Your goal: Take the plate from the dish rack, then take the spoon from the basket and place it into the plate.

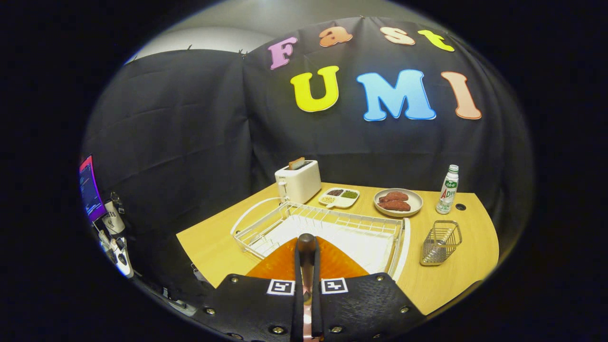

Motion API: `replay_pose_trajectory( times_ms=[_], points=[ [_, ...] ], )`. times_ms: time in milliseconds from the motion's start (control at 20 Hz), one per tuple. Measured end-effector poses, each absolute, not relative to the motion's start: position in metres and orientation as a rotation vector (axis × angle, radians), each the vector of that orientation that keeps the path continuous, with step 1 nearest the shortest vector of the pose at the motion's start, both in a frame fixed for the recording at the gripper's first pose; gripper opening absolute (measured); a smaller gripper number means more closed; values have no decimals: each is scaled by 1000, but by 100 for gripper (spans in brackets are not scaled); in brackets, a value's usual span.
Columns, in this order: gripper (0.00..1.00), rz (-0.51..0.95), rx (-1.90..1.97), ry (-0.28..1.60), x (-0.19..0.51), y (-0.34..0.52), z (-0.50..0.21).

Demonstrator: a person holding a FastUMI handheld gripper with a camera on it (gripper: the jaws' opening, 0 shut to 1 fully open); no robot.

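Note:
My gripper (pixel 307 254) is shut on the spoon (pixel 306 242). Its dark handle end sticks up past the fingertips, and a pinkish shaft runs down between the two black fingers (pixel 298 270). Right under and just ahead of the fingers lies the orange ribbed plate (pixel 278 266), on the near side of the white wire dish rack (pixel 327 221). The rack stands beyond it with a white tray inside and no dishes in its slots. The small metal wire basket (pixel 440 242) stands to the right of the rack and looks empty.
Beyond the rack, on the wooden table (pixel 209 237), are a white toaster (pixel 298 183) with a slice in it, a divided snack dish (pixel 338 197), a grey plate of meat (pixel 398 202) and a plastic bottle (pixel 447 190). Off the table's left side stands equipment with a lit screen (pixel 91 190).

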State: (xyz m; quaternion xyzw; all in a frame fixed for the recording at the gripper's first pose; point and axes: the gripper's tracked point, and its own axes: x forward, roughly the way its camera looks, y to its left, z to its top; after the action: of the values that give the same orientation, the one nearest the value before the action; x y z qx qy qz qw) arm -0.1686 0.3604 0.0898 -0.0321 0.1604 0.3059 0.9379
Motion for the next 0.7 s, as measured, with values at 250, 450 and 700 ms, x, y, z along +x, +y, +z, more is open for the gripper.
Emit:
replay_pose_trajectory(
  times_ms=[250,450,700],
  points=[
    [6,646,-104,356,-187,370,61],
    [6,644,-106,363,-195,376,44],
    [6,636,-121,332,-205,375,35]
  ],
)
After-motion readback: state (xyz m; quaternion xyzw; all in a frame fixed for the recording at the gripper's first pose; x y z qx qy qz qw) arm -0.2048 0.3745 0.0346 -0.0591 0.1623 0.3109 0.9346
